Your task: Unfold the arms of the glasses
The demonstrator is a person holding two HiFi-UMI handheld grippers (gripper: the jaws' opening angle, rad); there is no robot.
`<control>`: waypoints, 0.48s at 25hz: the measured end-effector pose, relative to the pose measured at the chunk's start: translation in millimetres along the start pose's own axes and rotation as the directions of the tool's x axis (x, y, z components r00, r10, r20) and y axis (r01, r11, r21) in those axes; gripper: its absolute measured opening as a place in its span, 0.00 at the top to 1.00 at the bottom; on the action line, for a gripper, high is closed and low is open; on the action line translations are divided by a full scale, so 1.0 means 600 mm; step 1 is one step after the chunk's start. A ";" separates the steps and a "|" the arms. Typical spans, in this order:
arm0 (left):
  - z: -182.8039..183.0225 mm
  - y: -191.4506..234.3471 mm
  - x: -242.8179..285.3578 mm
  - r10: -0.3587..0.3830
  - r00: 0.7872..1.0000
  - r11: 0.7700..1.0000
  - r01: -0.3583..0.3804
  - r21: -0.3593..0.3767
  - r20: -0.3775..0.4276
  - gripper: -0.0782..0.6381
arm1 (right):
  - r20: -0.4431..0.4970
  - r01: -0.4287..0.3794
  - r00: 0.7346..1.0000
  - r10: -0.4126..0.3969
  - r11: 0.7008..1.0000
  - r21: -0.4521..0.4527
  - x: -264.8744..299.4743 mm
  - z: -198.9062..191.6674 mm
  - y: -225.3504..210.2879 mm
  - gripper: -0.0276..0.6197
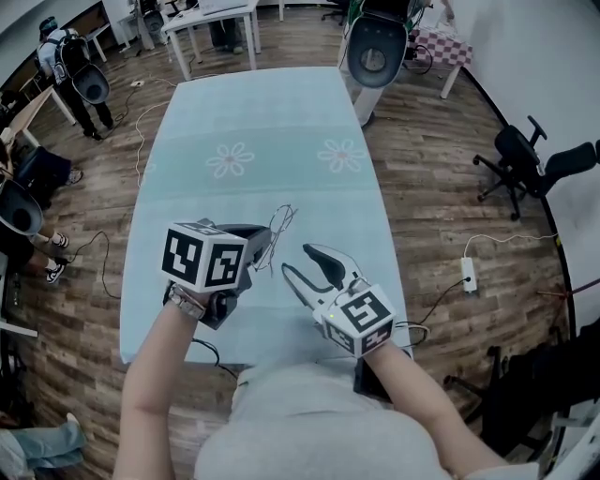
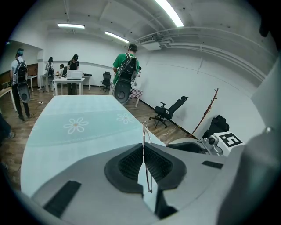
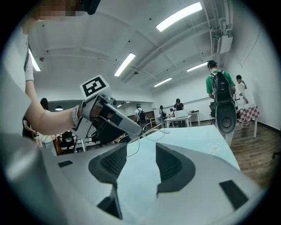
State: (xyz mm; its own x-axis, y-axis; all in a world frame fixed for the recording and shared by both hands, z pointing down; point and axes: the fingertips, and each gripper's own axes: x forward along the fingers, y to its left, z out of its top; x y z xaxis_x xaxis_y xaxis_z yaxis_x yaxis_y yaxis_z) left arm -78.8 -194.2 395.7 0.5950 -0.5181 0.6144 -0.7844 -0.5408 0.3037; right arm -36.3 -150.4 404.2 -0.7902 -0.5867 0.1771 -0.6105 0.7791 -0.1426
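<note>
Thin wire-framed glasses [image 1: 279, 227] hang just above the pale green tablecloth [image 1: 253, 122], near its front. My left gripper [image 1: 263, 241] is shut on them; in the left gripper view the wire [image 2: 144, 132] runs straight up between the closed ribbed pads [image 2: 131, 163]. My right gripper [image 1: 298, 261] sits just to the right of the glasses and is open, with nothing between its jaws. In the right gripper view its pads [image 3: 169, 163] stand wide apart, and beyond them the glasses [image 3: 153, 128] project from the left gripper [image 3: 137, 130].
Flower prints [image 1: 230, 159] mark the cloth farther back. A person with a backpack [image 1: 375, 42] stands at the table's far right corner, another person [image 1: 73, 70] at far left. White desks [image 1: 211, 23], an office chair [image 1: 516, 159] and a power strip [image 1: 468, 274] surround the table.
</note>
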 end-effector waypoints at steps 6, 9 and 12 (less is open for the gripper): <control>0.005 -0.001 -0.002 0.000 1.000 1.000 0.000 -0.016 0.008 0.87 | -0.103 -0.094 0.991 0.086 0.993 -0.077 0.018 -0.028 0.042 0.60; 0.018 0.000 -0.006 -0.005 1.000 0.999 0.006 -0.038 0.023 0.87 | -0.153 -0.126 0.982 0.109 0.986 -0.108 0.024 -0.041 0.055 0.62; 0.026 0.001 -0.009 0.000 1.000 0.998 0.001 -0.059 0.029 0.87 | -0.163 -0.105 0.983 0.079 0.983 -0.154 0.026 -0.042 0.057 0.69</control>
State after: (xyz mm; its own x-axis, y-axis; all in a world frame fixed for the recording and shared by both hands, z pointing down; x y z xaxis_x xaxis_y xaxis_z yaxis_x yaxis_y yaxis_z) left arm -79.5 -201.8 381.3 0.5996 -0.5373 0.5931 -0.7925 -0.5018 0.3467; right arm -68.1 -127.4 426.7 -0.8167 -0.4793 0.3213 -0.5087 0.8609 -0.0088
